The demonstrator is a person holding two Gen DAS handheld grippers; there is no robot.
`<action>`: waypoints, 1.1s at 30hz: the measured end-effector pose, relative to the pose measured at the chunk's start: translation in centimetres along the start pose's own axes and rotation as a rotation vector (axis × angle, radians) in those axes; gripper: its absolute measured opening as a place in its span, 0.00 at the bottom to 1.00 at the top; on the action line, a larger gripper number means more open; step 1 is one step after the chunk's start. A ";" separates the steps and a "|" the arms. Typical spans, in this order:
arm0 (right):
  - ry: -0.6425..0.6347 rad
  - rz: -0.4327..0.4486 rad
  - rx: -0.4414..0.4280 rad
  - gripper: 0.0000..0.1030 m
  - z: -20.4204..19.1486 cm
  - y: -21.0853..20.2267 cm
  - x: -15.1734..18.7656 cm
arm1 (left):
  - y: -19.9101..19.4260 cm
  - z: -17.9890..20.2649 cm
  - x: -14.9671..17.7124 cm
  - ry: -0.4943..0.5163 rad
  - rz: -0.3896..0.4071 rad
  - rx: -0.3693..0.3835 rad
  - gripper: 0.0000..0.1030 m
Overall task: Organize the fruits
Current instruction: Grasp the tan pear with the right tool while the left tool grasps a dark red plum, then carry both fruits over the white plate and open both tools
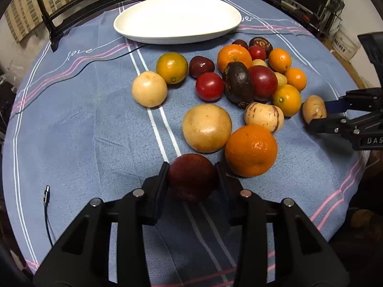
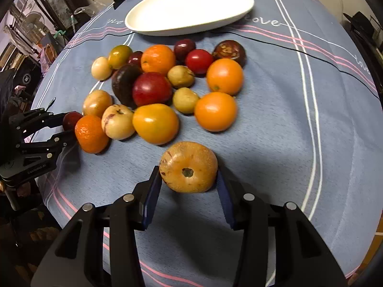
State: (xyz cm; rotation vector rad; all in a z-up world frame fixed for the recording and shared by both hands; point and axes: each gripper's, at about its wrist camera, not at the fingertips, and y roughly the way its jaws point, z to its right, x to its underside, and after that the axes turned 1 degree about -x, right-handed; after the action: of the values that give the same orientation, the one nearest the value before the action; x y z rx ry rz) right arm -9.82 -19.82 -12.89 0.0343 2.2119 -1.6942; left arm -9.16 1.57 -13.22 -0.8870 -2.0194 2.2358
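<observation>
A: Biggest first. What's under your grippers?

B: One round table with a blue striped cloth. One white oval plate sits at the far side with nothing on it, and one dark chair stands behind it.

A: And the grippers?

B: There are two. Your left gripper is clamped on a red fruit at the near edge, just beside the big orange. Your right gripper is clamped on a tan speckled fruit, stem end facing the camera, near the pile but apart from it. I can't tell whether either fruit is off the cloth.

A: Fruit count?

B: About twenty, the two held ones included. All of them are on the cloth on the near side of the plate.
- Six orange ones. The big one is nearest, and one is greenish.
- Six pale or tan ones. These are the held one, two large, one purple-streaked and two small.
- Six red or dark red round ones, counting the held one. One shows only in the left view.
- One dark oval fruit in the middle of the pile.
- One dark purple wrinkled fruit at the far edge.

A: Smallest?

B: One thin black cable runs across the cloth below the plate. One plug lies at the near left.
</observation>
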 end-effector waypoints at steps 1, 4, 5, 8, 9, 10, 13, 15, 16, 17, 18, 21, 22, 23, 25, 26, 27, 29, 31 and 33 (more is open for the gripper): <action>0.004 -0.002 -0.001 0.45 0.2 -0.1 0.1 | 0.1 -0.1 -0.1 -0.003 -0.005 0.000 0.37; 0.013 -0.002 -0.002 0.45 0.5 -0.4 0.3 | -0.5 -0.8 -0.5 -0.032 -0.012 0.006 0.37; 0.014 0.000 -0.003 0.45 0.5 -0.6 0.2 | -0.8 -0.9 -0.7 -0.033 -0.007 0.000 0.37; 0.024 0.017 -0.018 0.45 0.9 -1.5 -0.2 | -2.2 -1.5 -2.2 -0.052 0.021 -0.008 0.37; 0.027 0.024 -0.024 0.45 1.3 -1.9 -0.5 | -2.7 -1.7 -3.1 -0.056 0.032 -0.013 0.37; 0.034 0.041 -0.034 0.45 1.2 -2.6 -1.1 | -3.1 -1.9 -3.8 -0.055 0.046 -0.020 0.37; 0.037 0.096 -0.046 0.45 1.4 -4.2 -3.4 | -4.0 -2.1 -7.0 -0.050 0.088 -0.039 0.37; 0.030 0.133 -0.048 0.45 1.4 -5.1 -5.3 | -4.5 -2.3 -9.4 -0.051 0.113 -0.048 0.37; 0.027 0.156 -0.047 0.45 1.6 -5.7 -6.5 | -4.6 -2.2 -10.9 -0.050 0.128 -0.049 0.37; 0.023 0.185 -0.044 0.45 1.8 -6.4 -7.9 | -4.7 -2.2 -12.3 -0.050 0.144 -0.052 0.37; 0.024 0.206 -0.042 0.45 2.2 -7.0 -8.9 | -4.7 -2.1 -13.6 -0.045 0.163 -0.058 0.37; 0.024 0.253 -0.045 0.45 3.0 -7.7 -12.2 | -4.4 -2.2 -16.6 -0.049 0.192 -0.079 0.37; 0.018 0.271 -0.038 0.45 3.2 -7.9 -13.7 | -4.0 -2.2 -17.6 -0.060 0.191 -0.074 0.37; 0.012 0.282 -0.029 0.45 3.5 -7.8 -14.9 | -3.3 -2.5 -18.9 -0.079 0.184 -0.064 0.37; 0.005 0.280 -0.024 0.45 3.5 -6.8 -17.4 | -1.2 -2.9 -20.5 -0.108 0.161 -0.081 0.37; 0.005 0.277 -0.020 0.45 3.7 -6.1 -18.6 | -0.2 -3.2 -21.1 -0.122 0.146 -0.087 0.37; 0.004 0.272 -0.016 0.45 3.7 -5.3 -19.5 | 0.9 -3.5 -21.6 -0.134 0.130 -0.094 0.37; -0.003 0.247 -0.016 0.45 3.7 -3.3 -21.9 | 3.3 -4.1 -22.6 -0.157 0.090 -0.115 0.37; -0.014 0.223 -0.003 0.45 3.5 -1.4 -23.5 | 5.4 -4.4 -23.4 -0.162 0.057 -0.148 0.37; -0.028 0.192 0.008 0.45 3.4 0.4 -24.7 | 6.9 -4.7 -23.8 -0.157 0.029 -0.172 0.37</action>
State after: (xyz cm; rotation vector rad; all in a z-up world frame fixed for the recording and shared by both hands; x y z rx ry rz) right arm 14.33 -18.13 -6.84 0.2168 2.1067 -1.5894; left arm 15.20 -3.98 -10.06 -0.7769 -2.3112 2.2393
